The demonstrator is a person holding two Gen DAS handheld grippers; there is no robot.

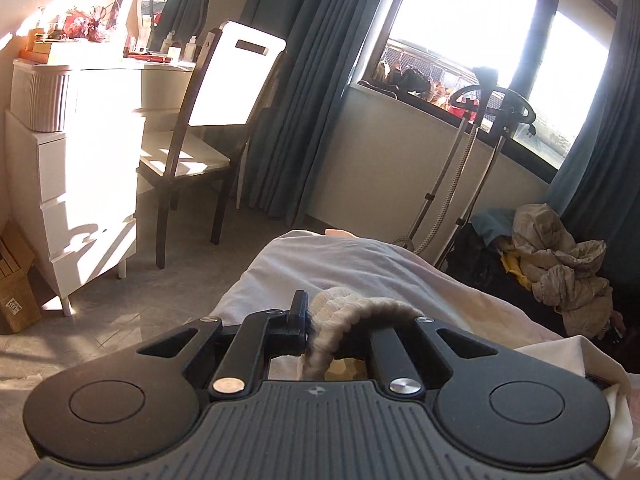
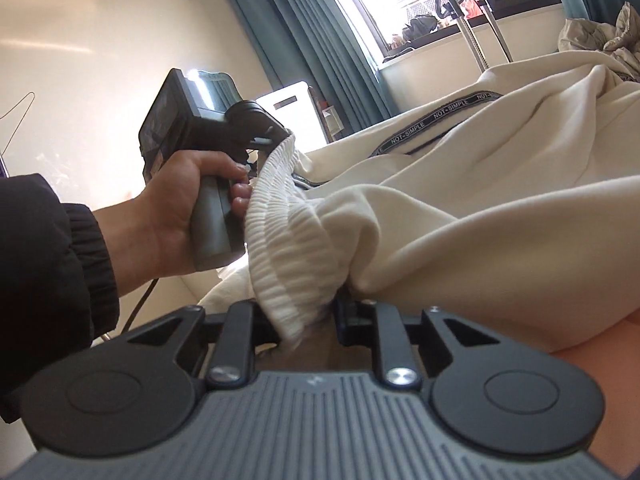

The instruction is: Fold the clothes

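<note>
Cream garment [image 2: 500, 184], soft knit with a ribbed elastic band [image 2: 288, 236] and a dark inner tape printed NOT-SIMPLE [image 2: 436, 116]; held up off the bed and stretched between the two grippers, its body draping to the right in the right wrist view. Left gripper [image 1: 320, 328]: fingers closed narrow on the ribbed band, which bunches between them and curls over the right-hand finger, hiding it; one black fingertip [image 1: 299, 306] shows upright beside the cloth. Same gripper seen from the right wrist view [image 2: 224, 120], gripped by the person's left hand [image 2: 188, 200], dark cuffed sleeve [image 2: 60, 248] at the wrist, band edge touching its front. Right gripper [image 2: 336, 312]: fingers drawn close together on the other stretch of the ribbed band, cloth folding down between them and covering the tips. Bed sheet [image 1: 320, 264], pale, lying beneath and ahead of the left gripper. Surroundings: white chest of drawers [image 1: 76, 200] with small bottles and red items on top; dark wooden chair [image 1: 188, 168] with a white board leaning on its back; teal curtains [image 1: 304, 80]; bright window [image 1: 472, 20]; garment steamer stand [image 1: 480, 120]; heap of crumpled beige clothing [image 1: 560, 256] at right, well apart from the held garment.
</note>
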